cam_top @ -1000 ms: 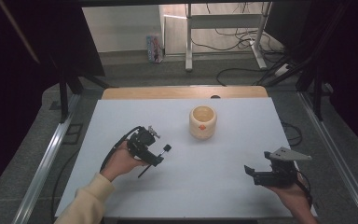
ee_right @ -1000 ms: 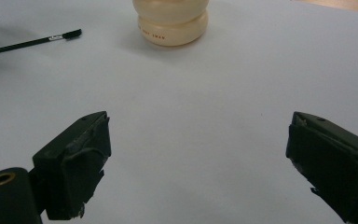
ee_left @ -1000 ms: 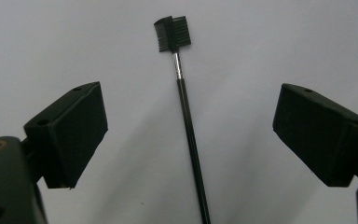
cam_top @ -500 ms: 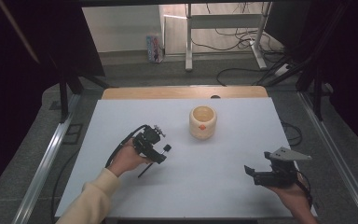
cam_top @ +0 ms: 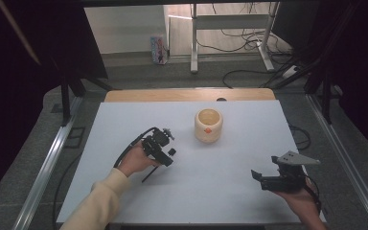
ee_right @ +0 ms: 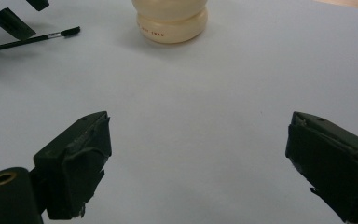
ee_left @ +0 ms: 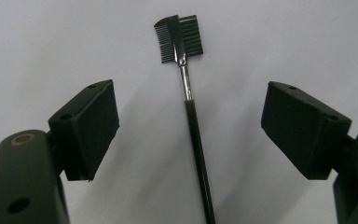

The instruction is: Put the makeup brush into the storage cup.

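left gripper (cam_top: 165, 152) hovering over brow comb-brush (ee_left: 193, 121), jaws spread wide, straddling it, not touching | brush lying flat on white counter (cam_top: 230, 167), left of cream jar (cam_top: 208, 125) | likely light, stiff, thin, slippery; pinching mid-handle seems best | right gripper (cam_top: 263, 178) idling right of jar, jaws released, empty

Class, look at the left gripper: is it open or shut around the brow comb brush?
Open. In the left gripper view, the left gripper has its jaws spread wide apart, with the brush lying on the table between them, untouched.
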Demonstrator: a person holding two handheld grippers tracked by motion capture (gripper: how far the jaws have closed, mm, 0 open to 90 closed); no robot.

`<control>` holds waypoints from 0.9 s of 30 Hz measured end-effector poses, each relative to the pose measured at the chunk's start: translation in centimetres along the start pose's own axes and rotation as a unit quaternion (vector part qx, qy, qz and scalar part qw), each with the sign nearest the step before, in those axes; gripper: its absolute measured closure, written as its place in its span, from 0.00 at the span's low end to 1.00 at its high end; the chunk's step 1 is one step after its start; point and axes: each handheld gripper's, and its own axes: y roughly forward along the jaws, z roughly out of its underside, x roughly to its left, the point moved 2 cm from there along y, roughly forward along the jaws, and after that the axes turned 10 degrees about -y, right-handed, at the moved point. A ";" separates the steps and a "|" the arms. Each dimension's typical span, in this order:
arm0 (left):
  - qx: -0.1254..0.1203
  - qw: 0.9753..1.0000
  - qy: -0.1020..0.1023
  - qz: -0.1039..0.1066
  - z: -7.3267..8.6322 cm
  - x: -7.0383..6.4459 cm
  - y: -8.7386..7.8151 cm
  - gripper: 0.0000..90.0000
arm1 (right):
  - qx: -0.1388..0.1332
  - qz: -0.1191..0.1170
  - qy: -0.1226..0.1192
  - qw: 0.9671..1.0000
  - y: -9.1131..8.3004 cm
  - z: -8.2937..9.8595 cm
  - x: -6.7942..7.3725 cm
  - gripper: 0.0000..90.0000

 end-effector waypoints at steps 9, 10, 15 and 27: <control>0.015 1.000 0.000 -0.004 -0.6 0.1 0.5 0.29 | 0.000 -0.001 -0.003 1.000 0.0 0.0 0.1 0.07; 0.016 1.000 0.000 -0.005 -0.6 0.1 0.5 0.31 | 0.000 0.000 -0.003 1.000 0.0 0.0 0.1 0.07; 0.021 1.000 0.001 -0.008 -0.7 0.1 0.7 0.43 | 0.000 0.000 -0.004 1.000 0.0 0.0 0.0 0.07; 0.037 0.999 0.015 -0.012 -1.1 -0.4 1.1 0.64 | 0.000 0.001 -0.004 1.000 0.0 0.0 0.0 0.08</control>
